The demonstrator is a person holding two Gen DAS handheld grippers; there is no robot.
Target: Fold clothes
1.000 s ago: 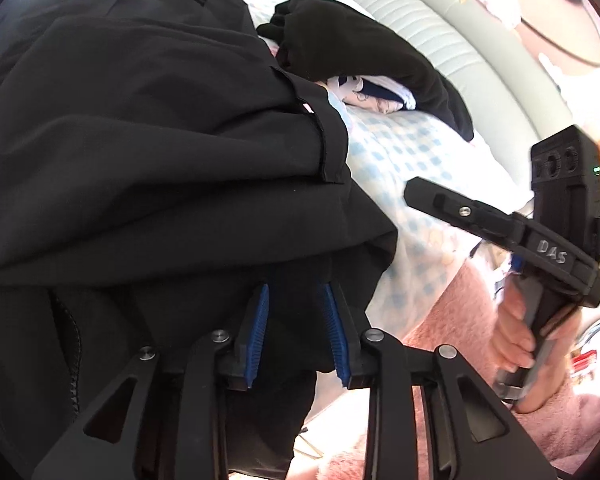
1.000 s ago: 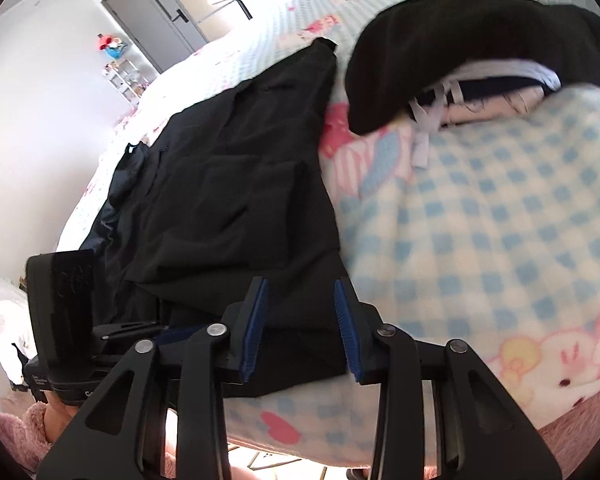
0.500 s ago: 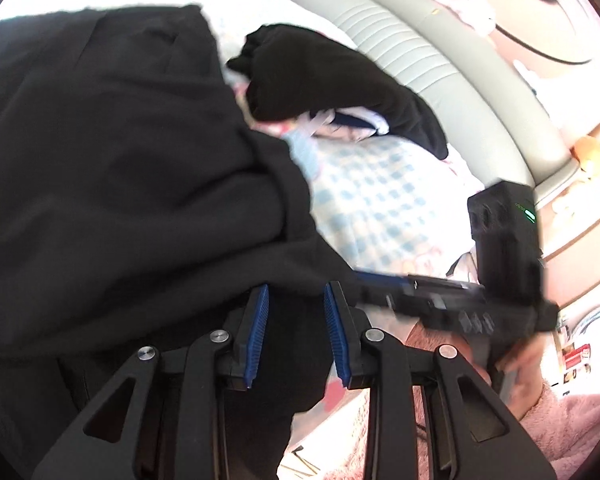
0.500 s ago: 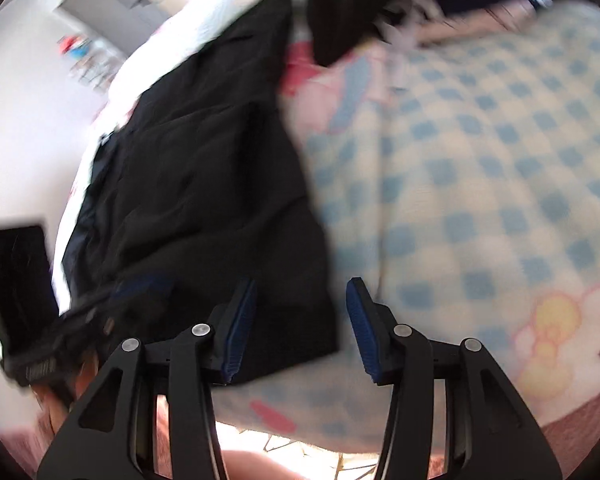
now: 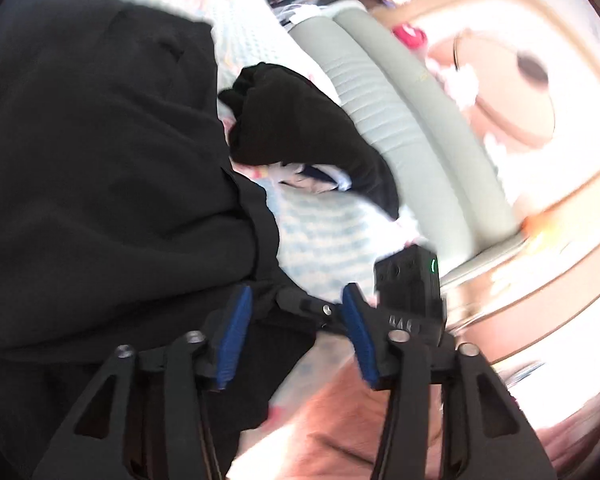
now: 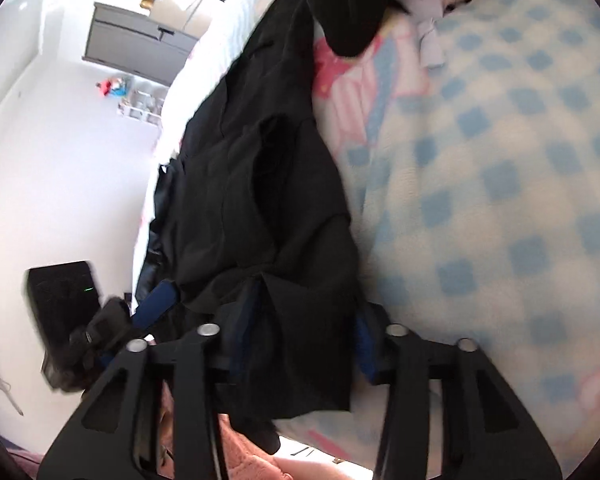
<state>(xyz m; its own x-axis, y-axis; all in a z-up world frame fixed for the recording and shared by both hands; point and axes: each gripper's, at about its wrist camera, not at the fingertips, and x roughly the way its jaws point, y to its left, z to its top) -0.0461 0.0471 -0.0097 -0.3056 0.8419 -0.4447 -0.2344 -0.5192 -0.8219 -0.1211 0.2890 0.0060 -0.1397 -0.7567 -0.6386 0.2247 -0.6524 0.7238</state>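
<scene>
My left gripper is a black frame of angular struts with triangular cut-outs, and silver round-headed screws sit at its pivots. Its two fingers carry bright blue ribbed pads. My right gripper is built the same way: black struts, silver screws, dark blue pads. In my left view the right unit shows a black boxy camera block with a small green light and pale lettering, too blurred for me to read. I wear a fluffy pink sleeve.
</scene>
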